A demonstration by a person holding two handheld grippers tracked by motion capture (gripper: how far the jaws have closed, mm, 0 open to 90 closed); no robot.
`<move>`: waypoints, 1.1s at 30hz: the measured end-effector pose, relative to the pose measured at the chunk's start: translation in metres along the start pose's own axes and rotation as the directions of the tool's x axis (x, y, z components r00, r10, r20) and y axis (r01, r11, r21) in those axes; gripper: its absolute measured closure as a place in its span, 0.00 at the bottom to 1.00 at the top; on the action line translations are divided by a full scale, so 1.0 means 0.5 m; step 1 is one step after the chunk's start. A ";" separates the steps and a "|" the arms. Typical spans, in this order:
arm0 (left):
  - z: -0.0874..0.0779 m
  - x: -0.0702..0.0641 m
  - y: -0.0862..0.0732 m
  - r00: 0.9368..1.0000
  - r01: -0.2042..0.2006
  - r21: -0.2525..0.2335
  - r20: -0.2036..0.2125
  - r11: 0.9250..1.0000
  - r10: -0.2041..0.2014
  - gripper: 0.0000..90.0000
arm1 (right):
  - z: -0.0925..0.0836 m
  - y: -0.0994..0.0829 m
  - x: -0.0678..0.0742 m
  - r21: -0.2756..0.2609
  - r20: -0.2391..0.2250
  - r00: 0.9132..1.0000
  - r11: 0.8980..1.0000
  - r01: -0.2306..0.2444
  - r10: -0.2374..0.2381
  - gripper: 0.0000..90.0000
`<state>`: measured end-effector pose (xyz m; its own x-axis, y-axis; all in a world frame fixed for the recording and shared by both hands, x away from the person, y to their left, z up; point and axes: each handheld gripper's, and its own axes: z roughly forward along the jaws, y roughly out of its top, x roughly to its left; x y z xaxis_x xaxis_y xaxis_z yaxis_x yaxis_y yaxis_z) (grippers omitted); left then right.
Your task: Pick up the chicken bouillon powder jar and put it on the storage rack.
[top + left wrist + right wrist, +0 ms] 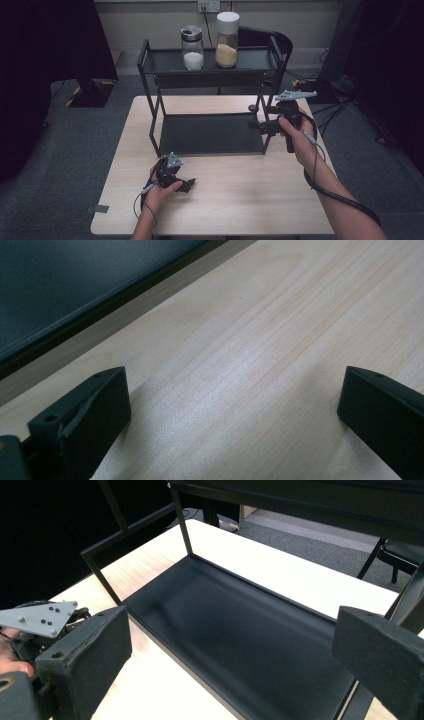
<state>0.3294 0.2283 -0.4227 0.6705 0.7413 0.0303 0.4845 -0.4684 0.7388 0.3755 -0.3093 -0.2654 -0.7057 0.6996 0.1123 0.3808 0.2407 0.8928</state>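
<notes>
Shelving is what the work centres on: a black two-tier rack (210, 132) stands on the far half of the wooden table (215, 205), and everything else sits in relation to it. On the rack's upper tier stand two jars, a glass jar of white grains (192, 48) with a metal cap to the left and a taller jar of tan grains (227, 40) with a white lid just beside it. The rack's lower tray (235, 645) lies bare and dark.

The right gripper (262, 125) is held at the rack's right end, level with the lower tier, its jaws spread wide and clamped on nothing; the right gripper view looks along the bare tray. The likely step is a reach toward the jars, so the gripper would do well to rise clear of the rack's right post before going in over the top rail, then meet a jar squarely at its body, below the lid, with the jaws level.

The right forearm comes in low and slanted from the rack's near right, wrist bent inward. The left gripper (185, 186) rests in front of the rack's near left corner, low over the tabletop, jaws apart and empty, the hand cupped around it.
</notes>
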 end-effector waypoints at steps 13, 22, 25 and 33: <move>0.000 0.000 0.000 1.000 -0.001 0.000 0.000 1.000 0.001 0.00 | -0.003 -0.049 -0.012 0.012 -0.009 1.000 1.000 -0.018 0.018 0.02; 0.000 0.000 0.000 1.000 0.000 0.000 0.000 1.000 0.000 0.00 | -0.011 -0.083 -0.018 0.019 -0.014 1.000 0.999 -0.027 0.027 0.02; 0.000 0.000 0.000 1.000 0.000 0.000 0.000 1.000 0.000 0.00 | -0.012 -0.095 -0.019 0.022 -0.012 1.000 0.999 -0.027 0.027 0.02; 0.000 0.000 0.000 1.000 0.003 -0.001 0.001 1.000 -0.003 0.00 | -0.017 -0.126 -0.028 0.027 -0.018 0.999 0.999 -0.044 0.044 0.02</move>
<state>0.3293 0.2283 -0.4229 0.6695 0.7423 0.0274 0.4863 -0.4659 0.7393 0.3561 -0.3401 -0.3195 -0.6990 0.6970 0.1596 0.4274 0.2284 0.8747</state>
